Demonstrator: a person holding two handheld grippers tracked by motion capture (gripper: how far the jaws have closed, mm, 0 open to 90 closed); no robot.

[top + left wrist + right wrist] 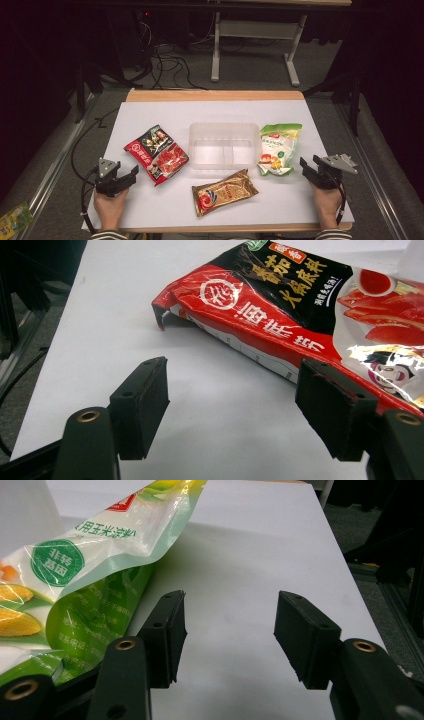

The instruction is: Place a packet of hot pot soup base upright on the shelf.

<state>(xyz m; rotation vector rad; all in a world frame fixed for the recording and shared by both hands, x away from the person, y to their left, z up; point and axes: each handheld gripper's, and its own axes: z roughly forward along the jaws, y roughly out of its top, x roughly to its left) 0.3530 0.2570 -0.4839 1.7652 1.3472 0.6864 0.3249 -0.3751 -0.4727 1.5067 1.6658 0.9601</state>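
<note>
Both sets of fingers stand spread and empty: the left gripper (232, 407) near the red hotpot-base pouch (320, 315), the right gripper (230, 637) beside the green corn-starch pouch (85, 570). Both pouches are probably soft, slick film, so pinch a flat sealed edge.

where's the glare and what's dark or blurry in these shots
High view: surroundings beyond the white table are dark, and the gold packet shines. Left gripper view: glare on the red packet at its right edge, and the near jaws are soft. Right gripper view: the green packet gleams faintly and casts a shadow.

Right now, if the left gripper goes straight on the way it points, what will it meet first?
Probably the red and black foil sauce packet: it lies just ahead of the open left gripper, nearer its right-hand jaw. Bare white table comes before it.
</note>
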